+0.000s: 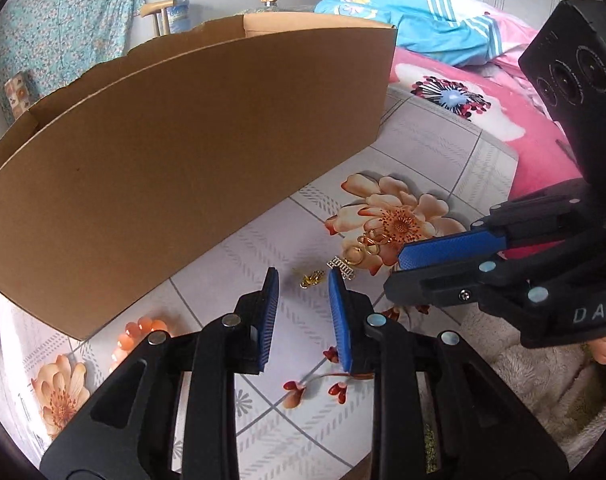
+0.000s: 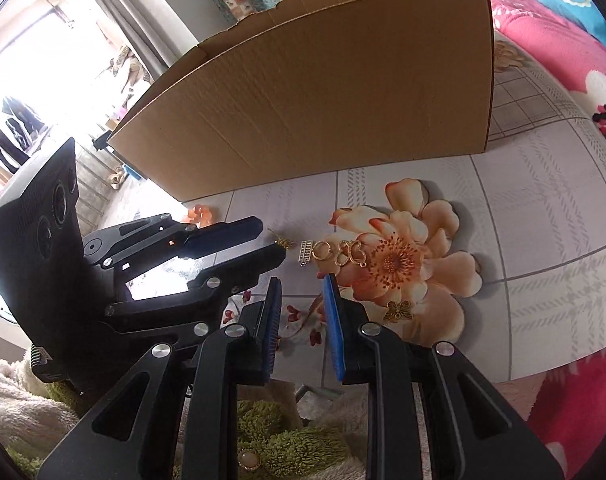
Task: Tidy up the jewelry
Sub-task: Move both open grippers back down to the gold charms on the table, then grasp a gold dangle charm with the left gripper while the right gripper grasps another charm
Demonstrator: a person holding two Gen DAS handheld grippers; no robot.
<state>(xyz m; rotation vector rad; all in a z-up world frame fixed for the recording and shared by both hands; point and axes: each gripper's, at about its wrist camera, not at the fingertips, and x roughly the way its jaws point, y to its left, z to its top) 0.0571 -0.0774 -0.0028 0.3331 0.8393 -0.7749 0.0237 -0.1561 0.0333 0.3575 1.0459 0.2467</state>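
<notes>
While all the jewelry lies loose on the flowered cloth (image 2: 543,200) in front of the cardboard box (image 1: 191,152), sorting looks barely started. Left to right: small gold charm (image 1: 311,279), silver bar pendant (image 1: 341,267), gold rings (image 1: 367,245), butterfly charm (image 2: 399,311). Box contents hidden, probably nothing in yet. Left claw (image 1: 303,280) slightly open, straddling the small charm, empty; right claw (image 2: 301,284) slightly open, empty

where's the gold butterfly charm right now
In the right wrist view, the gold butterfly charm lies on the printed peach flower, just right of the right gripper.
</notes>
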